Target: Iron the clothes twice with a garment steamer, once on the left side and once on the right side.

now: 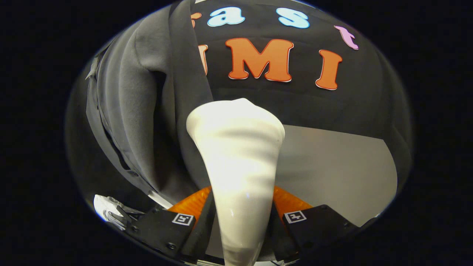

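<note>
Tongs (pixel 240 218) are clenched on the garment steamer (pixel 238 155): both fingers press against the narrow handle from either side, and I see no gap between them and the white body. I hold the steamer upright, its broad head rising beyond the fingertips.

Position of the task items: the steamer sits between the fingers. The dark grey garment (pixel 147 111) hangs to the left of the steamer head, in front of the booth's black wall. Its front edge runs down just beside the head. I cannot tell whether the head is touching the fabric or merely near it. A pale grey surface (pixel 332 170) lies to the right, beyond the fingers. A small white and dark item (pixel 109 212) lies low on the left; I cannot identify it.

Progress, as I judge it: the steamer is in hand and brought up to the garment, so pickup is complete. Nothing in view tells me how many passes are finished.

Pose: I judge the tool to be pointed roughly level at the wall, with the garment off to the left of its axis.
</note>
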Motion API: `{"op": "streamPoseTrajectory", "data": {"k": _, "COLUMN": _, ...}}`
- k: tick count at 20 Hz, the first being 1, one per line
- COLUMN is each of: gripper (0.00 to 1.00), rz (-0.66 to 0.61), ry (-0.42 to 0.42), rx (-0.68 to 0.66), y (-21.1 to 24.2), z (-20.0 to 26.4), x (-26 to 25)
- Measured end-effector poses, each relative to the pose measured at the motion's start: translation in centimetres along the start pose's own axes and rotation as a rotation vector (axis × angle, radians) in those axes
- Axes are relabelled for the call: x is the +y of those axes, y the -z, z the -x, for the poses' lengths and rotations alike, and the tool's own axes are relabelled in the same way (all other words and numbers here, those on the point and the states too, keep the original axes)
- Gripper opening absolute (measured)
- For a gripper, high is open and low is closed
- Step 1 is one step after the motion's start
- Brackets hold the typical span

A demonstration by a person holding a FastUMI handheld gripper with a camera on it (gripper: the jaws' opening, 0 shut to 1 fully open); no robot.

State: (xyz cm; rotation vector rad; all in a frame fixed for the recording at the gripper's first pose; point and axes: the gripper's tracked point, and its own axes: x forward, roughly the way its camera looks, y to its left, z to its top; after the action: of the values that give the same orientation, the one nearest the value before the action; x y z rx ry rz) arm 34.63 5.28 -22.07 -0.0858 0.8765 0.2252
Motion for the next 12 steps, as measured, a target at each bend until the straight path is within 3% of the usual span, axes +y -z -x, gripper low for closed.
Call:
{"op": "streamPoseTrajectory", "data": {"k": 2, "gripper": 0.74, "rz": 0.009, "ry": -0.017, "rx": 0.003, "y": 0.3, "z": 0.0, "x": 0.1}}
{"op": "streamPoseTrajectory", "data": {"k": 4, "gripper": 0.68, "rz": -0.004, "ry": -0.033, "rx": -0.011, "y": 0.2, "z": 0.3, "x": 0.3}}
{"op": "streamPoseTrajectory", "data": {"k": 5, "gripper": 0.6, "rz": -0.005, "ry": -0.038, "rx": -0.011, "y": 0.4, "z": 0.5, "x": 0.5}}
{"op": "streamPoseTrajectory", "data": {"k": 12, "gripper": 0.56, "rz": 0.015, "ry": -0.042, "rx": -0.098, "y": 1.1, "z": 1.8, "x": 1.0}}
